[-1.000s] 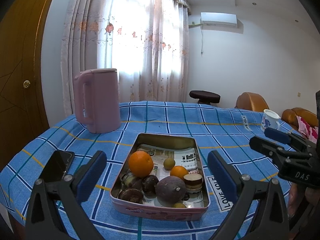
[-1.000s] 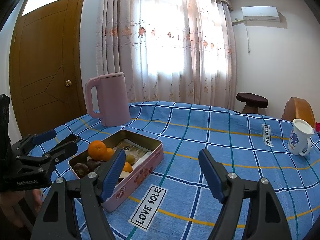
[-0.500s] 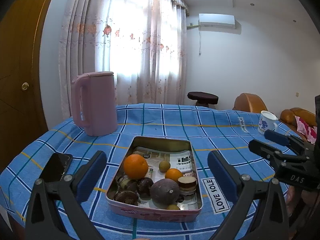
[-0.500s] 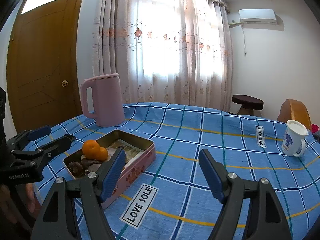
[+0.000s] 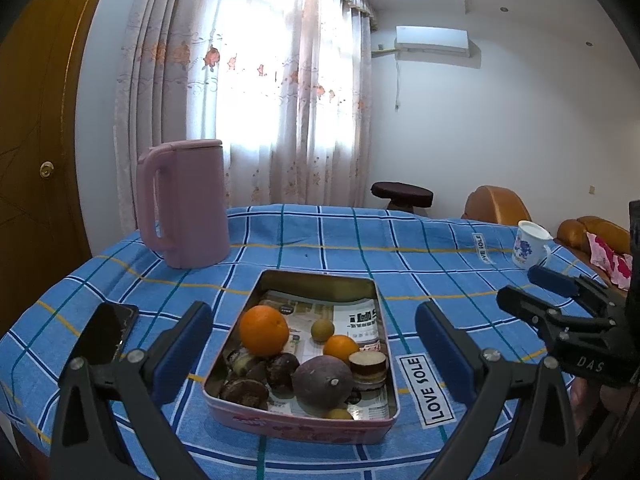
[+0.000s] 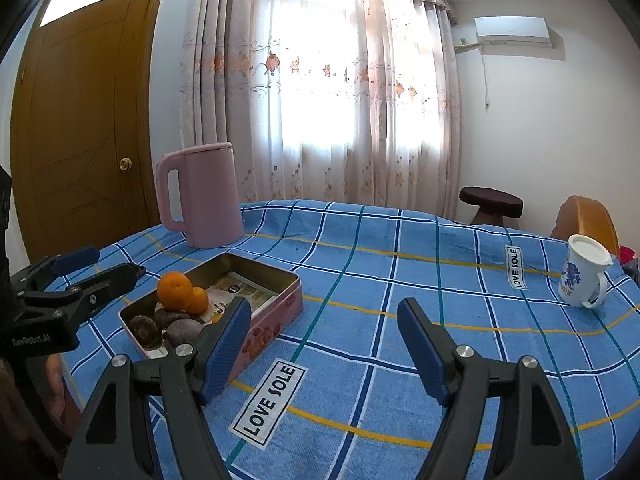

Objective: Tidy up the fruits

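We are holding the left gripper (image 5: pixel 312 344), jaws apart, nearer the pink rectangular metal tin (image 5: pixel 316 424) of fruit at lower centre; the right gripper (image 6: pixel 324 344), jaws apart, is hovering beside.

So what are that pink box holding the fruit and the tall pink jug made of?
The pink box looks like thin painted metal: its bare inner walls have a dull golden, tin-like sheen and a rolled rim. The pink jug seems to be matte plastic, with smooth moulded walls and little shine, though coated metal can't be ruled out.
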{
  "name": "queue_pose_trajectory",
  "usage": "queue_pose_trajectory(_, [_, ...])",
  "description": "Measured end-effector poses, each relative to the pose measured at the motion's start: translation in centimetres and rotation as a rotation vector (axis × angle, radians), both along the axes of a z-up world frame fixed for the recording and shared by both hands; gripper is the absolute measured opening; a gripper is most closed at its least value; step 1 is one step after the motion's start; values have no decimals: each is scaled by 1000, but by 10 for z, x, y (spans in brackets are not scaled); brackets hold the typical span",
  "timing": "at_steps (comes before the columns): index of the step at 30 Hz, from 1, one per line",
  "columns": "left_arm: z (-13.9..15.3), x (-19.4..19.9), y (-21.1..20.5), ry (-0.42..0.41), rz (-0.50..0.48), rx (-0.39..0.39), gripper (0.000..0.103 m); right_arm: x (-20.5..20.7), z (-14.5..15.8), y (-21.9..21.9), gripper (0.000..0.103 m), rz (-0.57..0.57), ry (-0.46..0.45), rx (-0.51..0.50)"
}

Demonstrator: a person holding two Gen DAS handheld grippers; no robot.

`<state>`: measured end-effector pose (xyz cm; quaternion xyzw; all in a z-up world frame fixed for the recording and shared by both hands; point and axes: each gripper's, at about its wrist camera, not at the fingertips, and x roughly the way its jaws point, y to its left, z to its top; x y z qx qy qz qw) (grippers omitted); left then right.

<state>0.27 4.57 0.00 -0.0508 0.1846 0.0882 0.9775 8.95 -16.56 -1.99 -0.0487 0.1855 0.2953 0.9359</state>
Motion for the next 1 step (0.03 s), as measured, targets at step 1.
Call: queue_pose_trajectory(1, [0, 0, -1, -1, 1, 1, 103, 0, 0, -2, 77, -3, -2, -1])
